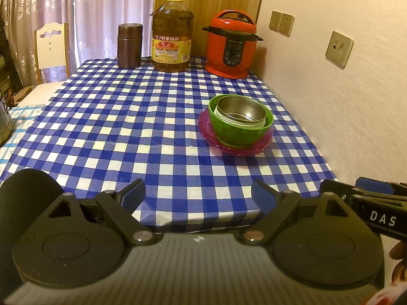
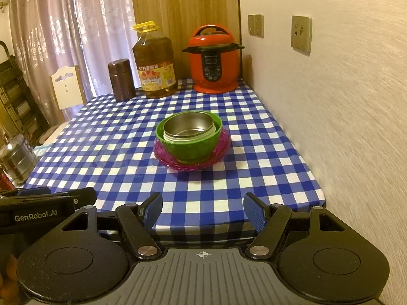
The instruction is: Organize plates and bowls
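Observation:
A steel bowl sits inside a green bowl, which stands on a pink plate on the blue checked tablecloth. The same stack shows in the right wrist view: steel bowl, green bowl, pink plate. My left gripper is open and empty, held over the table's near edge, well short of the stack. My right gripper is open and empty, near the front edge, facing the stack. The right gripper also shows at the right of the left wrist view.
At the back stand a brown canister, a large oil bottle and a red pressure cooker. A wall runs along the table's right side. A chair and a steel pot are at left.

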A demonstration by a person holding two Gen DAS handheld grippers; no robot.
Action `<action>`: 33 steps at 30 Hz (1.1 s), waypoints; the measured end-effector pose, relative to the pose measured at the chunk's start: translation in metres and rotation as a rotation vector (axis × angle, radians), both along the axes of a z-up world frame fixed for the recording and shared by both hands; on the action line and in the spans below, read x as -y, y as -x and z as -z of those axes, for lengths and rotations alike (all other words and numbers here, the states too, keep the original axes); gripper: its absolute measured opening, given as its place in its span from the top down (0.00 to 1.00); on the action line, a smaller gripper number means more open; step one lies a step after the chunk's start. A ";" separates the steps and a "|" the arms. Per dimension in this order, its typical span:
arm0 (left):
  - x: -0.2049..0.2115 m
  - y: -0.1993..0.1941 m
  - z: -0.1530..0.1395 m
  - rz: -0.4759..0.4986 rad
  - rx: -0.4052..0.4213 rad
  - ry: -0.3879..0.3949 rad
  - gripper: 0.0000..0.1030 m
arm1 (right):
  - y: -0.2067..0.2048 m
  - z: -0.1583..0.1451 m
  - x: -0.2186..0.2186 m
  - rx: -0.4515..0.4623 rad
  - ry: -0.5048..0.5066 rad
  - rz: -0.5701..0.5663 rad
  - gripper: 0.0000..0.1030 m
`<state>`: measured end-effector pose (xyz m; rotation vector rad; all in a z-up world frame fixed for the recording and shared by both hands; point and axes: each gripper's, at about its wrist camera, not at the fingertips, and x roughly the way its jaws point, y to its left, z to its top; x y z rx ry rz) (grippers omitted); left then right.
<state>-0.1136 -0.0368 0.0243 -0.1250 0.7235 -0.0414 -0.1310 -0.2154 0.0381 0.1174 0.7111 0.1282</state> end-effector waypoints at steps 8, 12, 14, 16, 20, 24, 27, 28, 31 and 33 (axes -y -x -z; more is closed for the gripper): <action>0.001 0.000 0.000 0.005 -0.001 -0.002 0.14 | -0.001 0.000 0.001 0.005 -0.001 0.006 0.32; 0.002 0.000 0.000 0.007 0.000 -0.004 0.14 | 0.000 0.001 0.001 0.006 -0.002 0.008 0.32; 0.002 0.000 0.000 0.007 -0.001 -0.003 0.14 | 0.000 0.001 0.002 0.006 -0.002 0.009 0.32; 0.002 0.000 0.000 0.007 0.000 -0.003 0.14 | 0.000 0.001 0.002 0.005 -0.002 0.010 0.32; 0.002 0.000 0.001 0.007 0.000 -0.004 0.14 | 0.000 0.001 0.003 0.007 -0.003 0.014 0.32; 0.002 0.000 0.000 0.006 0.000 -0.004 0.14 | 0.000 0.001 0.003 0.007 -0.003 0.013 0.32; 0.002 0.000 0.000 0.007 0.001 -0.004 0.14 | 0.000 0.001 0.002 0.007 -0.002 0.013 0.32; 0.002 0.000 0.000 0.008 0.001 -0.005 0.14 | 0.000 0.001 0.002 0.008 -0.003 0.013 0.32; 0.002 0.000 0.000 0.007 0.001 -0.004 0.14 | 0.000 0.001 0.002 0.008 -0.003 0.013 0.32; 0.002 0.000 0.000 0.007 0.001 -0.004 0.14 | 0.000 0.002 0.002 0.008 -0.002 0.013 0.32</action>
